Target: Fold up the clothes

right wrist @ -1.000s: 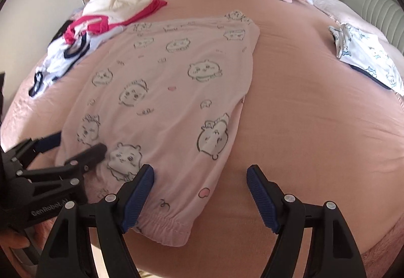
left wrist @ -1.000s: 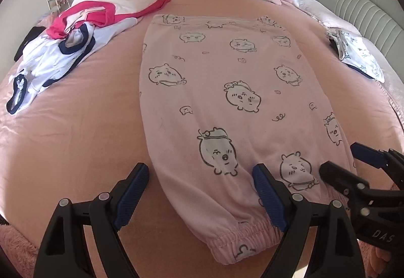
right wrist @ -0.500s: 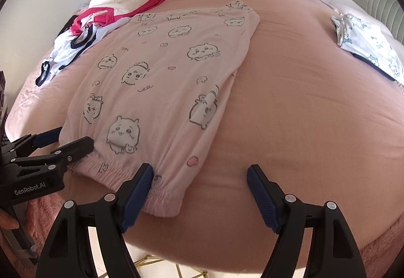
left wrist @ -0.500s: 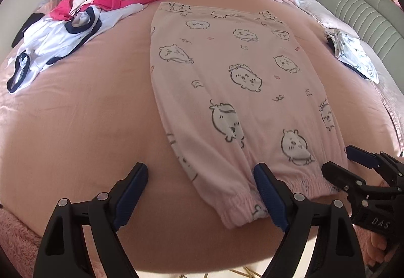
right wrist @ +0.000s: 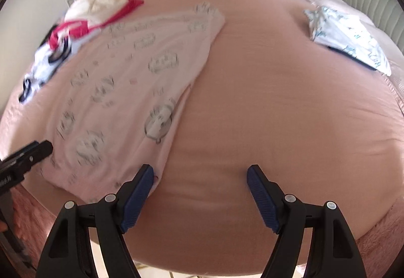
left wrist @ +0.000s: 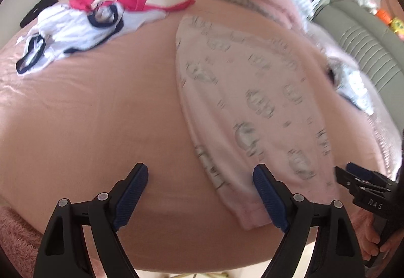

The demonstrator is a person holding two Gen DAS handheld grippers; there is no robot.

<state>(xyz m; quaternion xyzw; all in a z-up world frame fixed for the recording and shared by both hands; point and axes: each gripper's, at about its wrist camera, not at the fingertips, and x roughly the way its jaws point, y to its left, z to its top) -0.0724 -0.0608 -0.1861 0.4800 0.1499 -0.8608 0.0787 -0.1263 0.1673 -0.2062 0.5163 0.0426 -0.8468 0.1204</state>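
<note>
While both grippers hang spread wide at the bed's near edge, nothing is held.
Pale pink cartoon-print trousers (left wrist: 252, 91) lie flat on the salmon-pink bedsheet (left wrist: 101, 114); left gripper (left wrist: 200, 196) and right gripper (right wrist: 200, 193) flank their cuffed end.

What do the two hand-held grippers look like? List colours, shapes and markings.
Left hand-held gripper: black angular plastic frame, silver rivets, two fingers with dark blue ribbed pads. Right hand-held gripper: the same build. The right one's body bears white letters "DAS" in the left wrist view. No cables or sleeves are visible.
</note>
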